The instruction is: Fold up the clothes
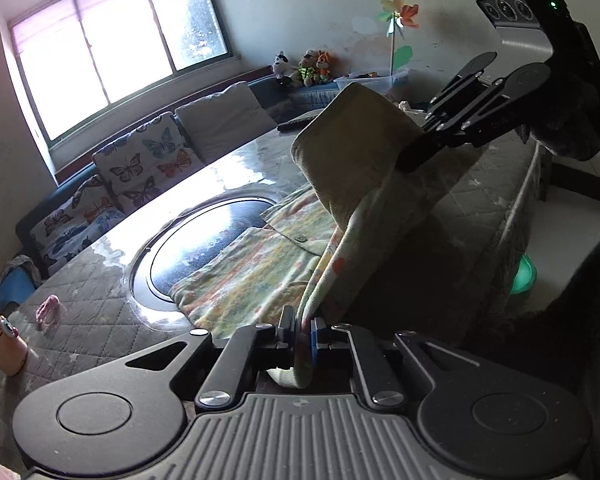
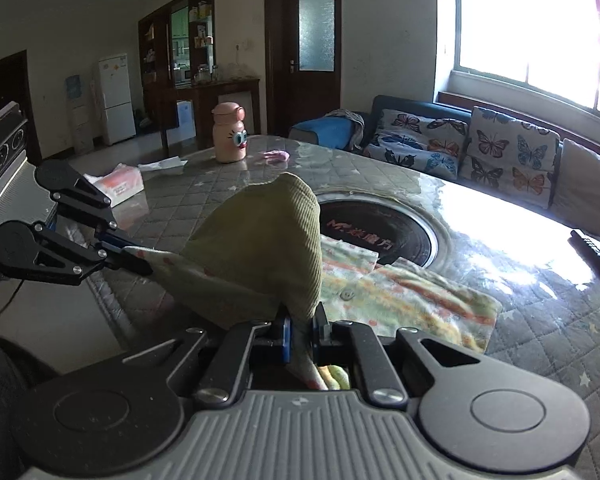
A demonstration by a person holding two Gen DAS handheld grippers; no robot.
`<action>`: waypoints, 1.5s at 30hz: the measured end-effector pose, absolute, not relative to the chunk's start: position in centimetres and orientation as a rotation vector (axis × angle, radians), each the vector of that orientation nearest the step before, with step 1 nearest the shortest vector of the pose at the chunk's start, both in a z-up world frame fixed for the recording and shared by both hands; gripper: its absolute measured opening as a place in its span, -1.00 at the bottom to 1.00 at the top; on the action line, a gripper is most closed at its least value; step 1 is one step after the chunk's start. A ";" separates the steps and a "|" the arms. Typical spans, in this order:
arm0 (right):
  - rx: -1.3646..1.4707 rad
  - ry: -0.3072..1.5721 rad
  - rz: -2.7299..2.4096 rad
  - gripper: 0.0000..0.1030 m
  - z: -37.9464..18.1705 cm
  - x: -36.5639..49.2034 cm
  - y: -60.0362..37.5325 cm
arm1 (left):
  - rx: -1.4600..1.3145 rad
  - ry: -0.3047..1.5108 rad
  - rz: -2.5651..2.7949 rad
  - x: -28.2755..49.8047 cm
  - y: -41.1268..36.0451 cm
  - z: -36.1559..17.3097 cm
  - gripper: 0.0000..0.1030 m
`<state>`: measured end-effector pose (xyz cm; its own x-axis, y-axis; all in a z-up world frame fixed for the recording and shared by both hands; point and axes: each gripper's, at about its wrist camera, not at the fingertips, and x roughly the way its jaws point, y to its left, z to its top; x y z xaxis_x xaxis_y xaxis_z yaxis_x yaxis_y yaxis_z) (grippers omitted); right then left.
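Note:
A small garment (image 1: 260,276) with a flowery print and an olive corduroy side lies partly on the quilted table (image 1: 100,320). Its near edge is lifted off the table. My left gripper (image 1: 301,334) is shut on one corner of that edge. My right gripper (image 2: 301,330) is shut on the other corner, with the olive flap (image 2: 268,240) standing up in front of it. The right gripper also shows in the left wrist view (image 1: 415,156), and the left gripper shows in the right wrist view (image 2: 140,266). The rest of the garment (image 2: 411,300) lies flat.
A round black hotplate (image 2: 379,236) is set in the table's middle, beside the garment. A pink bottle (image 2: 228,134), a tissue pack (image 2: 118,184) and a small pink item (image 2: 276,155) stand at the far end. A black remote (image 2: 593,256) lies near the sofa (image 2: 479,148) side.

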<state>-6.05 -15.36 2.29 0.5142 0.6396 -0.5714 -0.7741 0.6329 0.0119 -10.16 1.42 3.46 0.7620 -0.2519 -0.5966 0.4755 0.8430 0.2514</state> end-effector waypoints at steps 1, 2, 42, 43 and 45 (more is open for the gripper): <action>-0.261 0.568 0.862 -0.84 2.5 -5.6 -15.2 | 0.399 0.576 -0.400 -9.6 1.7 3.7 -0.85; -0.267 0.562 0.861 -0.84 2.7 -5.0 -14.9 | 0.386 0.571 -0.395 -8.9 2.0 3.9 -0.85; 0.015 0.719 0.573 -0.36 -7.7 11.7 -14.0 | 0.174 0.652 0.017 8.5 5.0 -0.2 0.78; 0.027 0.723 0.560 -0.36 -8.0 12.0 -14.1 | 0.175 0.648 0.018 8.5 4.7 -0.1 0.83; 0.047 0.730 0.530 -0.46 -8.3 12.1 -14.4 | 0.173 0.644 0.020 8.6 4.3 0.0 0.92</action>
<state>12.13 -14.44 -8.25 0.6197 0.4772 -0.6231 -0.4449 0.8676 0.2221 8.65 4.30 0.01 0.8003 0.0721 -0.5953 0.0351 0.9854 0.1665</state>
